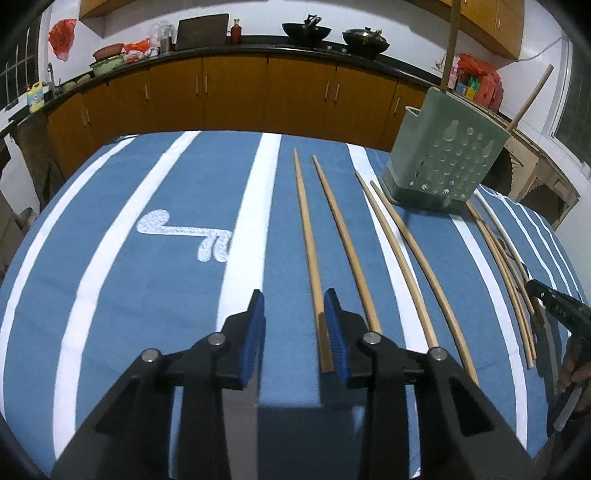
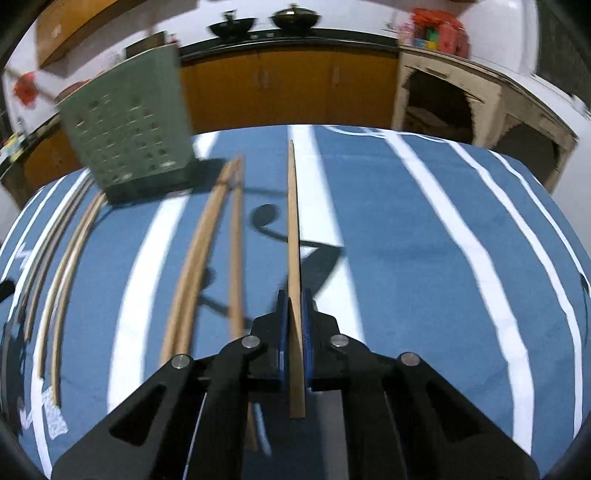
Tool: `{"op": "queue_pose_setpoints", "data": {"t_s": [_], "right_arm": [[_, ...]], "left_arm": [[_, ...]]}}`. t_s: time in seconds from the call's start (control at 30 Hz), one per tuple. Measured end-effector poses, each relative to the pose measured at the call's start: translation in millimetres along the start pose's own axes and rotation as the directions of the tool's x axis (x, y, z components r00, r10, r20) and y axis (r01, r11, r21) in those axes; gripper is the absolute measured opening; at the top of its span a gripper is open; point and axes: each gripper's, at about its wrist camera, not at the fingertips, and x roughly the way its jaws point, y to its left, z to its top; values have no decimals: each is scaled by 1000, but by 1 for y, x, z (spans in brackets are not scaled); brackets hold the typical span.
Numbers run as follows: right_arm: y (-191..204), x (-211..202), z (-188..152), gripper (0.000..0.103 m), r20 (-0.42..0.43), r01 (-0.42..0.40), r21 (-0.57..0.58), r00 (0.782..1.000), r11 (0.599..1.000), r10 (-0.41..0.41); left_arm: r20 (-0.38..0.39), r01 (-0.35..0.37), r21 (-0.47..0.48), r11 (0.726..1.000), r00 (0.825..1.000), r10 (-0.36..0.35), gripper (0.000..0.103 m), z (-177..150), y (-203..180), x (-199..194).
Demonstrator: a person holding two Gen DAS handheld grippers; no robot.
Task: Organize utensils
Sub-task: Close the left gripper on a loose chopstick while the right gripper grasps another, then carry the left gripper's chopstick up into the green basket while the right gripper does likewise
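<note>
With the right gripper (image 2: pixel 293 310) clamped on one chopstick (image 2: pixel 293 229) and the left gripper (image 1: pixel 294 314) apart around another chopstick (image 1: pixel 309 251), both should be lifted level toward the green holder (image 1: pixel 443 155).

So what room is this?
Most likely a home kitchen: two dark metal woks sit on a black counter above orange wooden cabinets, with a tap at the far left.
</note>
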Motion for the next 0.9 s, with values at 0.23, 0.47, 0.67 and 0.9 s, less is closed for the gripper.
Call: {"op": "queue_pose_setpoints", "data": {"t_s": [0.23,0.47,0.67,0.9], "right_arm": [[-21,1,1,8,1,22,63,1000,998,-22],[-20,2,2,8,9,35,61,999,998,-36],[-21,2,2,8,9,32,72,999,997,-32],[-21,1,0,8,8,37,71,999,997,-37]], "left_arm": [[-47,-34,72,997,998,37,24,-4,-21,18],[-41,-112,48,993,993,114,8,5,-8,29],[-28,-83,56,995,996,85,10,8,9,29],[-30,-64,43,997,997,66,10,9,12,30]]}}
